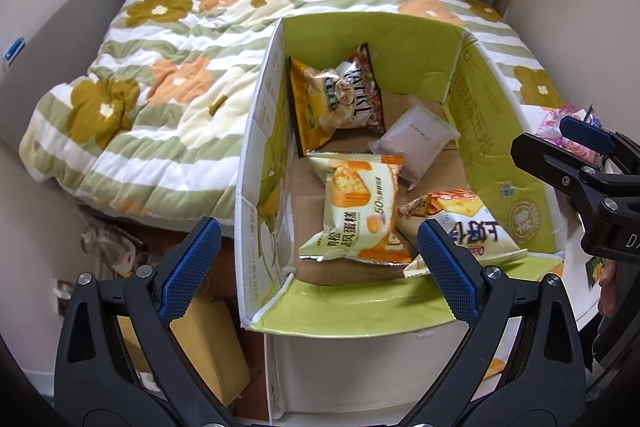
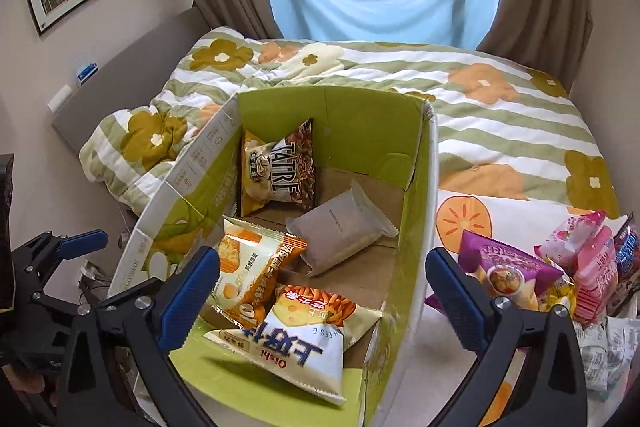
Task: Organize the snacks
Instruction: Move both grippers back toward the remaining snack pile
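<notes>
A cheese snack bag point(image 2: 298, 345) is seen lying inside the cardboard box point(image 2: 416, 227), beside a cake packet point(image 2: 252, 267), so the placing step is judged to be finished. The right gripper point(image 2: 322, 301) is held wide open above the box with nothing gripped, and the left gripper point(image 1: 318, 271) is likewise spread and empty. A reach to the pile of unsorted snacks point(image 2: 576, 267), just right of the box, is judged to be called for next, with one packet to be pinched cleanly.
</notes>
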{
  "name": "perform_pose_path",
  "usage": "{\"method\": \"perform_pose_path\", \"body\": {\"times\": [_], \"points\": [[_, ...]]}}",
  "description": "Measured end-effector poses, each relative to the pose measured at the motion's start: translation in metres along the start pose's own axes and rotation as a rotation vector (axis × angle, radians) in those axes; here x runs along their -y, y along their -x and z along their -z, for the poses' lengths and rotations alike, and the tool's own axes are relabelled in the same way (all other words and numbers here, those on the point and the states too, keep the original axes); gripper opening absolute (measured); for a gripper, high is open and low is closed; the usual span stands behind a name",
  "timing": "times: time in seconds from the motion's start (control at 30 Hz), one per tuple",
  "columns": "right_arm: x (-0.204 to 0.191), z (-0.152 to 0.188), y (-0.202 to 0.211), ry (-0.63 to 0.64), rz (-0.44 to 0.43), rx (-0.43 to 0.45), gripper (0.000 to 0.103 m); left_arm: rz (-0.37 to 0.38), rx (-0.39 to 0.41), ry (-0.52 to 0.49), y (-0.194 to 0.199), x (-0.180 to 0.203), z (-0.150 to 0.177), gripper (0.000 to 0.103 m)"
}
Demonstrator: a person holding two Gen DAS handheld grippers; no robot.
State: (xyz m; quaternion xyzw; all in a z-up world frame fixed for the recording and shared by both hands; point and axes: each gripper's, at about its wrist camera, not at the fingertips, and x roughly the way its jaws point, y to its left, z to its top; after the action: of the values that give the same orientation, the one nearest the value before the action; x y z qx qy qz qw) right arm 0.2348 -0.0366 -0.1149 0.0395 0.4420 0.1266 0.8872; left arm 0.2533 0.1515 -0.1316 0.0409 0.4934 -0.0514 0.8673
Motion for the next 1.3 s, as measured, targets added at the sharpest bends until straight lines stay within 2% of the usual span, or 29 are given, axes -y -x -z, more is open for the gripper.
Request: {"method": "perform_pose_path", "body": {"times": [0.17, 0.37, 0.6, 0.83, 1.03, 1.3], "points": [[0.003, 0.008, 0.026, -0.043, 0.039, 0.030, 0.103, 0.057, 0.033, -0.039, 0.010, 0.015, -0.003, 0.098], [0.022, 0.023, 0.061, -0.104, 0.088, 0.071, 0.103, 0.127, 0.060, -0.106, 0.019, 0.055, -0.006, 0.098], [0.073, 0.044, 0.101, -0.175, 0.187, 0.114, 0.103, 0.177, 0.065, -0.145, 0.025, 0.116, -0.018, 0.098], [0.143, 0.060, 0.135, -0.196, 0.235, 0.118, 0.103, 0.211, 0.072, -0.185, 0.027, 0.207, -0.036, 0.098], [0.203, 0.070, 0.145, -0.218, 0.250, 0.080, 0.103, 0.169, 0.046, -0.202, 0.011, 0.266, -0.051, 0.098], [0.256, 0.072, 0.126, -0.200, 0.174, -0.003, 0.103, 0.069, -0.027, -0.183, -0.029, 0.298, -0.068, 0.098]]}}
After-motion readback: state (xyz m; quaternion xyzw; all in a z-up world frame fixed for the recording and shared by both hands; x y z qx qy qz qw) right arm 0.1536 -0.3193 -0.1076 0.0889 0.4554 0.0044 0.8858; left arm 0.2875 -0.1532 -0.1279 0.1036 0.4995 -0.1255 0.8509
